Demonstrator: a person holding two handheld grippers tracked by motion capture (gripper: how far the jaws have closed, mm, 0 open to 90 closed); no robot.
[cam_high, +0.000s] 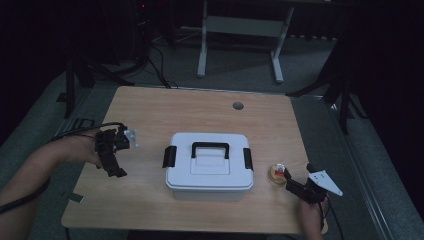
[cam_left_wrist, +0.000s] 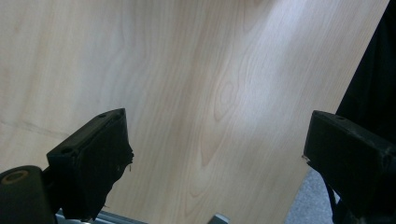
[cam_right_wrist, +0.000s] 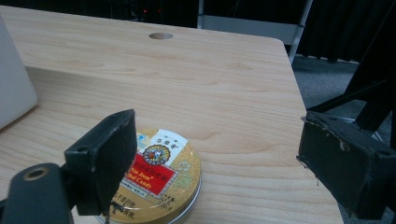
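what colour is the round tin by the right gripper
Gold with a red label; the tin shows best in the right gripper view.

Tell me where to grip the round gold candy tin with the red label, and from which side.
Grip the round gold candy tin across its low side wall, coming down from above with the right gripper. It lies flat on the wooden table, lid up, so only the rim gives opposing faces. The jaws stand open wide enough, but sit off-centre: shift until the tin lies between them.

The left gripper (cam_high: 114, 159) hung from the left hand (cam_high: 82, 149) with jaws spread wide and pointing downward, while the right gripper (cam_high: 291, 181), held ahead of the right hand (cam_high: 314, 210), pointed forward-left, its jaws likewise gaping
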